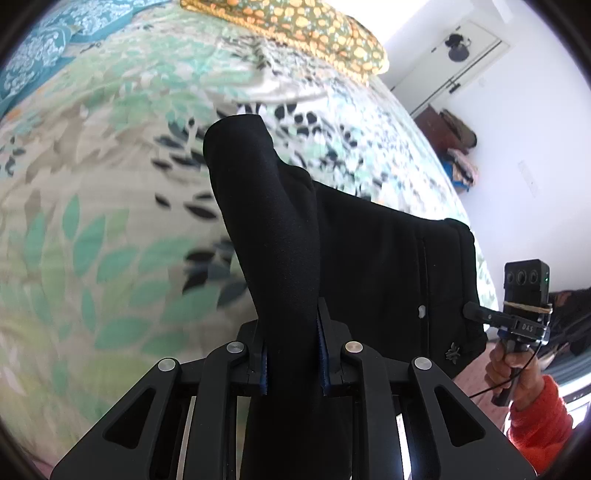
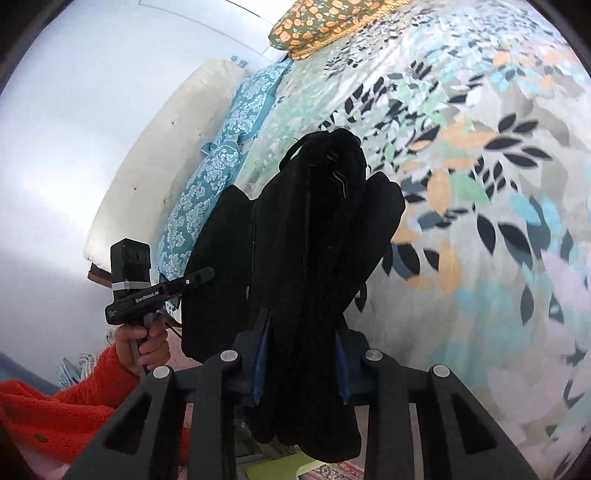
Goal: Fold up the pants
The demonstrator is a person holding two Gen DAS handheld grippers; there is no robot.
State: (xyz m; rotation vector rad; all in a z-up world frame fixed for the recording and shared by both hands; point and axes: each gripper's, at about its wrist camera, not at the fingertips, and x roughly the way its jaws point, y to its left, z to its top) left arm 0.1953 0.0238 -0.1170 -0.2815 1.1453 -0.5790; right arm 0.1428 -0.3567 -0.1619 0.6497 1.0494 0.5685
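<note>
The black pants (image 1: 369,251) hang in the air above the bed, stretched between both grippers. My left gripper (image 1: 291,343) is shut on a bunched fold of the black cloth, which fills the gap between its fingers. My right gripper (image 2: 301,354) is shut on another thick bunch of the pants (image 2: 317,229), near the waistband end. The right gripper also shows in the left wrist view (image 1: 476,312), pinching the waistband edge. The left gripper shows in the right wrist view (image 2: 207,275), at the cloth's left edge.
The bed with a leaf-patterned cover (image 1: 92,221) lies below, also in the right wrist view (image 2: 480,184). An orange-flowered pillow (image 1: 314,33) and teal pillows (image 2: 221,155) lie at its head. White walls, a door (image 1: 461,55) and piled things (image 1: 458,147) stand beyond the bed.
</note>
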